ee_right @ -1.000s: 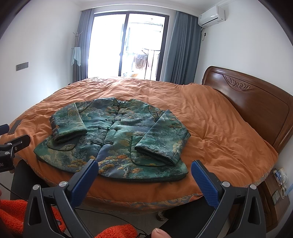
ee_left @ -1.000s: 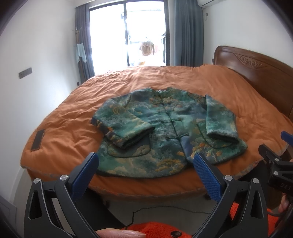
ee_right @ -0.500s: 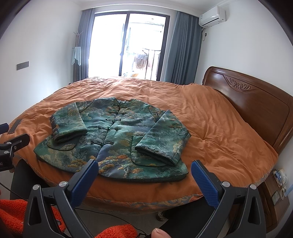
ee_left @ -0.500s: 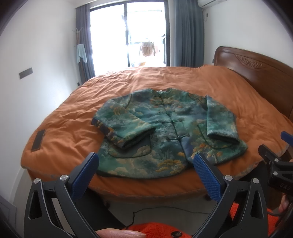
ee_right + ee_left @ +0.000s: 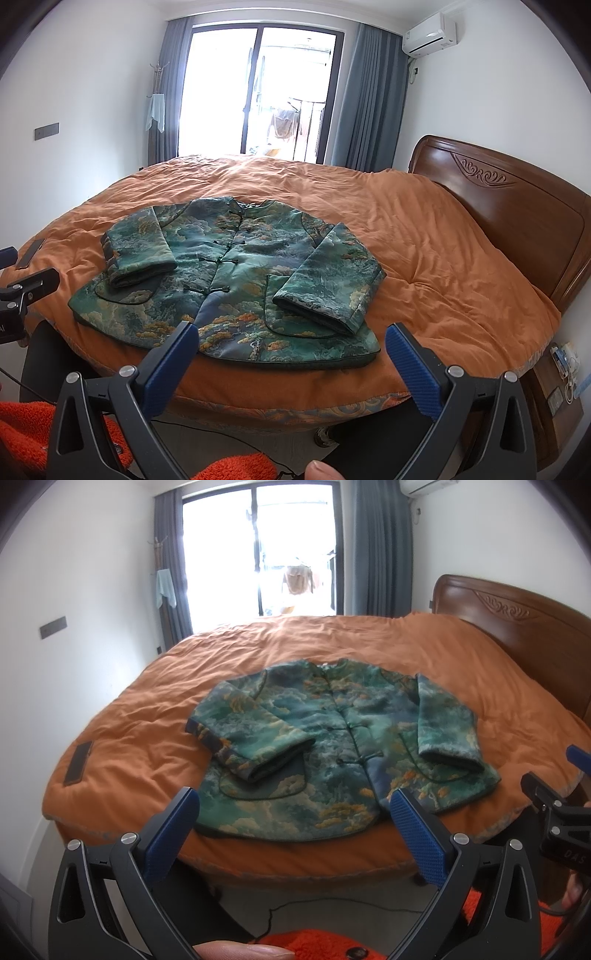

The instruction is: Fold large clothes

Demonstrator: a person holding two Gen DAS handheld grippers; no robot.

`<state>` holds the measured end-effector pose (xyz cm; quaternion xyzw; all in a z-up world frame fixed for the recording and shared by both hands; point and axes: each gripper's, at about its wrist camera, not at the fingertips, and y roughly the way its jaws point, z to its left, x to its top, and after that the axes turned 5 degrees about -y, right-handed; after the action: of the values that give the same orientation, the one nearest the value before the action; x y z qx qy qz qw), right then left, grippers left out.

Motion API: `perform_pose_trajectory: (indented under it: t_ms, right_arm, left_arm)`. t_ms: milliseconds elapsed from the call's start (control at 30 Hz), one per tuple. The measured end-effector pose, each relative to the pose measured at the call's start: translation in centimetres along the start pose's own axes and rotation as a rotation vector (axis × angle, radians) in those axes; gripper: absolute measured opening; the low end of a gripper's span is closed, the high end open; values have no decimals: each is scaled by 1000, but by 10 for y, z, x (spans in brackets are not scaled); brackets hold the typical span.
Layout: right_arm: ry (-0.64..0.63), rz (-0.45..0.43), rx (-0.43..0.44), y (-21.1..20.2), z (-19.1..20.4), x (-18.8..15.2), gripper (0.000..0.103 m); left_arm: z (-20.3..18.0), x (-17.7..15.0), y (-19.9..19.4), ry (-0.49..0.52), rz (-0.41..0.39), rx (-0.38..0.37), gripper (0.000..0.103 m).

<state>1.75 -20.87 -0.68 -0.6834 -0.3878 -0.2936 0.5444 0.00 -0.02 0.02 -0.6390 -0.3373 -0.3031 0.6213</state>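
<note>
Jacket lies flat at frame centre on the bed, both sleeves already folded in. Left tool and right tool hover released, empty. Next, probably: grip the hem, fold upward.

We see the jacket as padded cloth with a faint satin sheen, its knot buttons of cord. Beneath it the orange quilt looks like matt, creased cotton. At 3 o'clock the headboard is carved wood, glossy with varnish. Both the left gripper and the right gripper have matt black plastic frames, bright metal rivets, and blue pads of a finely ribbed, rubbery texture.
</note>
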Motion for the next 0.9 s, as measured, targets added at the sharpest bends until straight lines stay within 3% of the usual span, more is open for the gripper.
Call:
perform_pose_trajectory:
  t_ms: [900]
  right_arm:
    - [0, 1, -1, 3, 1, -3, 103]
  left_arm:
    - [0, 0, 0, 2, -3, 1, 103]
